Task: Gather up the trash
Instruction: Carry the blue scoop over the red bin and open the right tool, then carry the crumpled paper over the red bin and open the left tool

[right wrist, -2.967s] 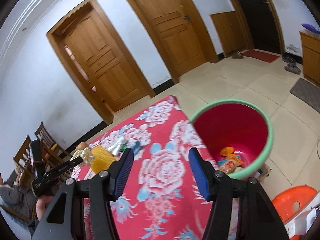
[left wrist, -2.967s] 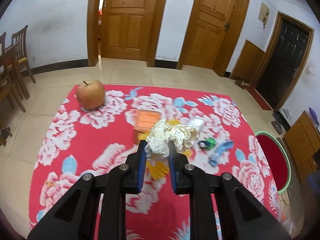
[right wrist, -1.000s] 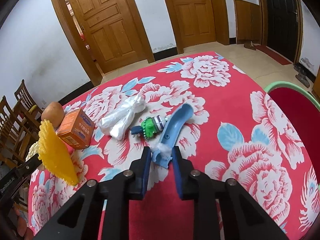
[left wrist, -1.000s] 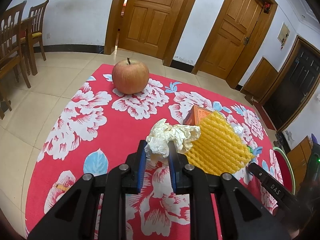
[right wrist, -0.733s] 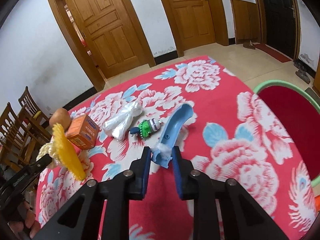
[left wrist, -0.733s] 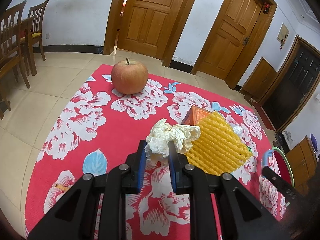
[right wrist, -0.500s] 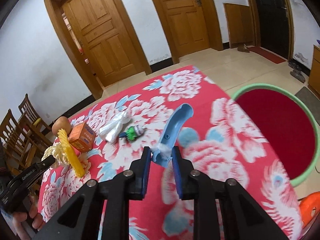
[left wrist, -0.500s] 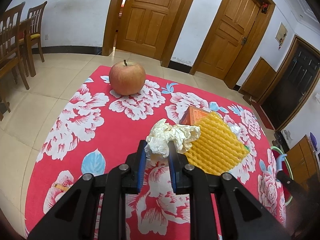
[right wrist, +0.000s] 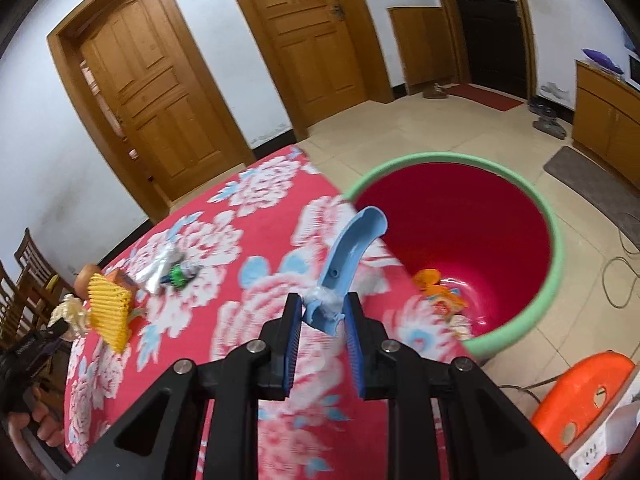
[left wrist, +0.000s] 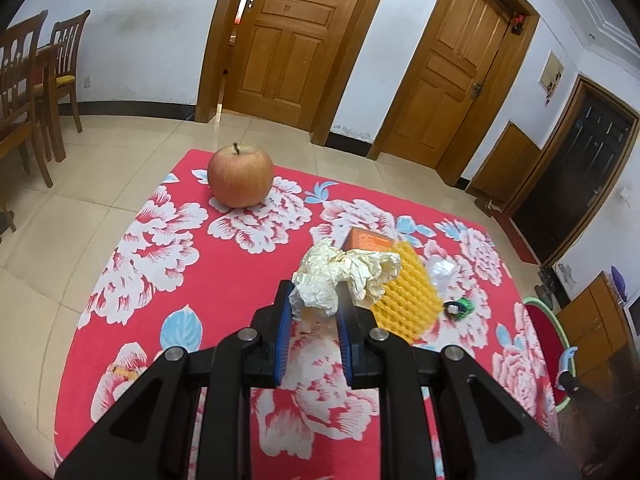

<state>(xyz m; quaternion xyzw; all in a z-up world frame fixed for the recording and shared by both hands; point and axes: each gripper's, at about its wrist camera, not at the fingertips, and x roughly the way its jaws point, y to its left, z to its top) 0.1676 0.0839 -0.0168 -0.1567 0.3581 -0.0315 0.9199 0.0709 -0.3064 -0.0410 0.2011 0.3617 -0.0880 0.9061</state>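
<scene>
My left gripper (left wrist: 314, 306) is shut on a crumpled cream paper wad (left wrist: 340, 272), held above the red flowered tablecloth (left wrist: 168, 248). A yellow foam net (left wrist: 408, 292) hangs beside the wad, touching it. My right gripper (right wrist: 322, 314) is shut on a curved blue plastic piece (right wrist: 350, 248) whose far end reaches over the table edge toward the red bin with a green rim (right wrist: 556, 248). Orange wrappers (right wrist: 438, 290) lie at the bin's bottom. In the right wrist view the left gripper (right wrist: 60, 326) with the wad and net shows at far left.
On the cloth lie an apple (left wrist: 240, 176), an orange box (left wrist: 366, 240), a clear plastic bag (right wrist: 158, 266) and a green-and-white small item (right wrist: 182, 272). Wooden chairs (left wrist: 36, 80) stand at left. An orange plastic stool (right wrist: 580, 384) sits on the floor beside the bin.
My right gripper lifted the blue piece off the cloth and carried it right, toward the bin, which now fills more of its view. The left gripper kept still with the paper wad.
</scene>
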